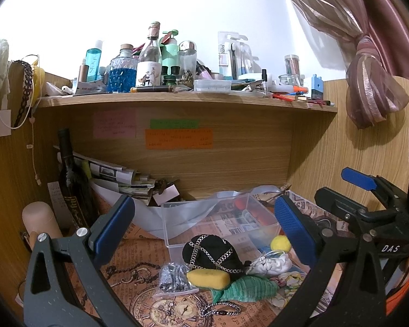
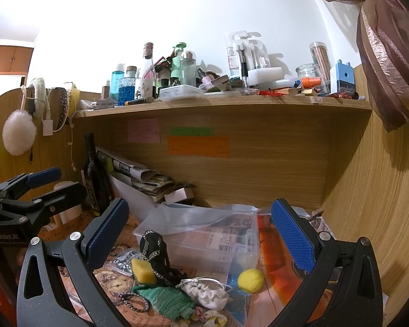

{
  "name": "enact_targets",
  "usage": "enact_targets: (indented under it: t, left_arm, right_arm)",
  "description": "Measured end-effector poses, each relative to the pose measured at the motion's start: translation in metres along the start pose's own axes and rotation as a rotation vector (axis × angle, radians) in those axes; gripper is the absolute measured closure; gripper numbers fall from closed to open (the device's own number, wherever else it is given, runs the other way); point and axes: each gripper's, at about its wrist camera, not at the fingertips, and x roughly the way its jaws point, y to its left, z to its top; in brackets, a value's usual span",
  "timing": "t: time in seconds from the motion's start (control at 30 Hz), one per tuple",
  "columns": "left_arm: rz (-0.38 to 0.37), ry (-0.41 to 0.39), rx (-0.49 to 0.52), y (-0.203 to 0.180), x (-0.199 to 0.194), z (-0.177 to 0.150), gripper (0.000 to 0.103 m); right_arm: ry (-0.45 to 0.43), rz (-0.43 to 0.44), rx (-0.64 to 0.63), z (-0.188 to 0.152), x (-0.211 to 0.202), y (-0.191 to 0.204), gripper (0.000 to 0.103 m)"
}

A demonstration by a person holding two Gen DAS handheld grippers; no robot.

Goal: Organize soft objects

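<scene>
A pile of soft things lies on the printed desk mat in front of a clear plastic box [image 1: 204, 218] [image 2: 204, 234]. It holds a black cap with chains [image 1: 210, 253] [image 2: 152, 250], a yellow sponge [image 1: 207, 278] [image 2: 142, 271], a green cloth [image 1: 248, 288] [image 2: 163, 299], a white pouch [image 1: 272, 264] [image 2: 207, 293] and a yellow ball [image 1: 280, 244] [image 2: 250, 280]. My left gripper [image 1: 204, 226] is open and empty above the pile. My right gripper [image 2: 201, 237] is open and empty above the box and pile, and it also shows in the left wrist view [image 1: 349, 188].
A zip bag of metal bits [image 1: 171, 275] and a beaded cord [image 1: 220, 309] lie by the pile. A dark bottle [image 1: 71, 179] and stacked papers [image 1: 117, 179] stand at the back left. A crowded shelf [image 1: 177, 99] hangs overhead. Wooden walls close both sides.
</scene>
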Motion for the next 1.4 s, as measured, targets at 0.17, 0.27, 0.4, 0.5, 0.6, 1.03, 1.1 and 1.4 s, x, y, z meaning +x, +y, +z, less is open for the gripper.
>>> enact_targets:
  t: [0.17,0.27,0.4,0.5,0.6,1.03,1.1,1.4]
  left_arm:
    - [-0.006,0.006,0.000,0.000,0.003,0.000,0.000]
    - [-0.007,0.009,0.001,-0.001,0.004,0.000,0.000]
    - [-0.024,0.025,0.001,-0.001,0.008,-0.002,0.000]
    - [-0.030,0.047,0.001,-0.001,0.014,-0.007,0.000]
    - [-0.056,0.102,-0.001,0.001,0.026,-0.018,0.000]
    - [-0.087,0.367,-0.058,0.006,0.104,-0.073,0.017]
    - [-0.088,0.385,-0.067,0.003,0.113,-0.075,0.017]
    - [-0.076,0.473,-0.128,0.003,0.152,-0.089,0.040]
  right_arm:
    - [0.000,-0.001,0.000,0.000,0.001,-0.001,0.000]
    - [0.001,0.002,0.002,0.000,0.001,-0.002,0.000]
    - [0.002,0.002,0.002,-0.001,0.002,-0.003,0.000]
    - [0.003,-0.020,0.009,-0.003,0.004,-0.005,0.000]
    - [0.036,-0.044,0.021,-0.010,0.012,-0.013,0.000]
    - [0.317,-0.091,0.049,-0.065,0.059,-0.068,0.013]
    - [0.374,-0.092,0.063,-0.072,0.072,-0.079,0.022]
    - [0.540,-0.048,0.108,-0.101,0.119,-0.102,0.033]
